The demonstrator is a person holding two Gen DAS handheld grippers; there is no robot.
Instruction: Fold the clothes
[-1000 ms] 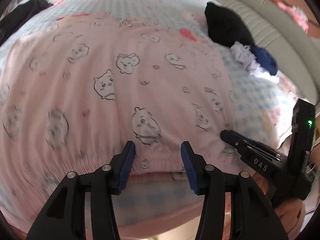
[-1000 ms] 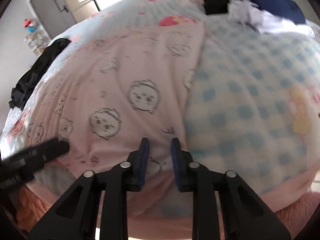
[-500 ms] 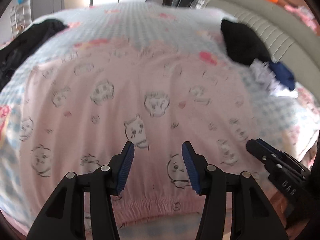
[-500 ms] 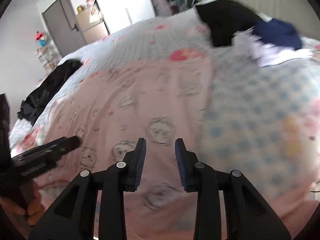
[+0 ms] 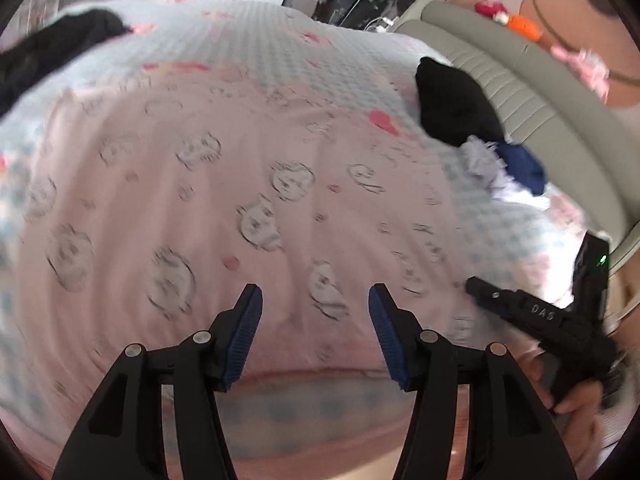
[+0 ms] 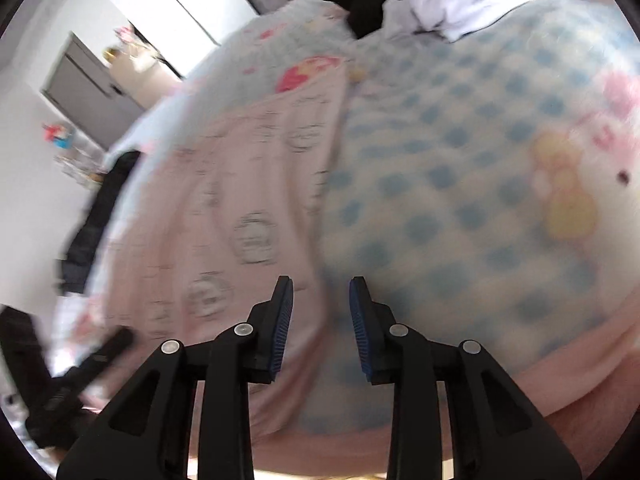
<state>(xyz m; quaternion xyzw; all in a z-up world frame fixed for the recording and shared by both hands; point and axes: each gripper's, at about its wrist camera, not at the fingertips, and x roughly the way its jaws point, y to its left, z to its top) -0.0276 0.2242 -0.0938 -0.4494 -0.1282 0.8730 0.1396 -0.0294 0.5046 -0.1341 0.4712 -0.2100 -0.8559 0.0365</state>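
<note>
Left gripper: from my seat I see the left gripper (image 5: pixel 316 306) with its blue-padded fingers spread wide and nothing between them. It hangs above the near part of the pink garment, not touching the cloth as far as I can judge.

Right gripper: the right gripper (image 6: pixel 321 300) is also parted, with a narrower gap than the left one, and it carries nothing. In the left wrist view I see it from the side as a black tool (image 5: pixel 532 316) off to the right, held in a hand (image 5: pixel 576 396).

Garment: the pink garment (image 5: pixel 248 184), printed with small cartoon animal faces, lies spread flat across the bed. Its near hem runs just beyond the left fingertips. In the right wrist view its right edge (image 6: pixel 320 184) falls in line with the gap between my right fingers.

Bed cover: a blue-and-white checked bed cover (image 6: pixel 460 200) with cartoon prints lies under the garment and shows bare to its right.

Other clothes: a black piece (image 5: pixel 452 104) sits at the far right of the bed, touching a white piece (image 5: pixel 484 164) and a navy piece (image 5: pixel 520 168). Another dark garment (image 5: pixel 52 48) lies at the far left edge.

Headboard: a padded grey headboard (image 5: pixel 532 112) runs along the right side.

Picture quality: both views are motion-blurred, the right one more so, and I cannot make out fine folds.
</note>
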